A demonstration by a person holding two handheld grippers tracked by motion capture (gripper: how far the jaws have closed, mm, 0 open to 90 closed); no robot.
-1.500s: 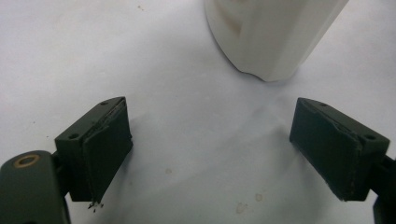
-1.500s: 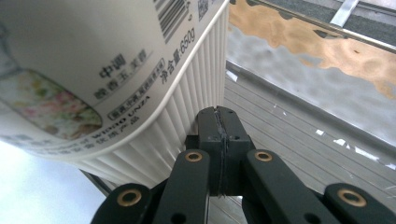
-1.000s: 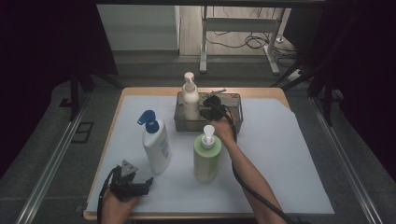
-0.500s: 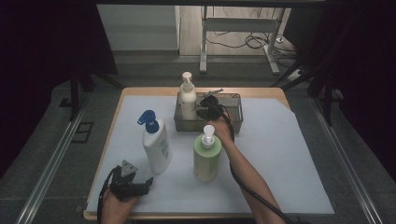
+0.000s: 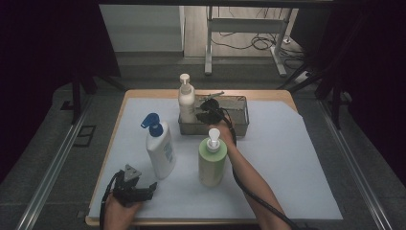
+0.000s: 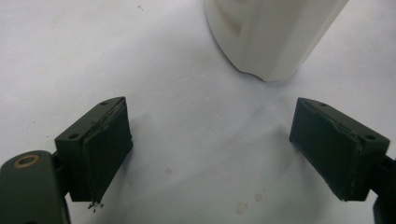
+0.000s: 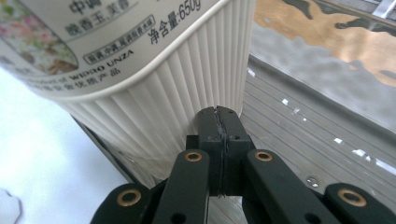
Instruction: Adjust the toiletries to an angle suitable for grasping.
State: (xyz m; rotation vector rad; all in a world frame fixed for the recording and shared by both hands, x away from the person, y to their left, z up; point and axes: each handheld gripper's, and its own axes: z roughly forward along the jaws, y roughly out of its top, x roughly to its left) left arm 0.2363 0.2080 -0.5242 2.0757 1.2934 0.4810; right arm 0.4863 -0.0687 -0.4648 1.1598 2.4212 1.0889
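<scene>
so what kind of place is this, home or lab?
Most likely a lab recording bench: a table under white sheeting, dark curtains on both sides, loose cables on the floor behind. Pump bottles and a metal tray look staged.

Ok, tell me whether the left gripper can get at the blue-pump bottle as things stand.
Probably yes: the left gripper rests open on the white sheet, and the blue-pump bottle stands just ahead with nothing between.
</scene>
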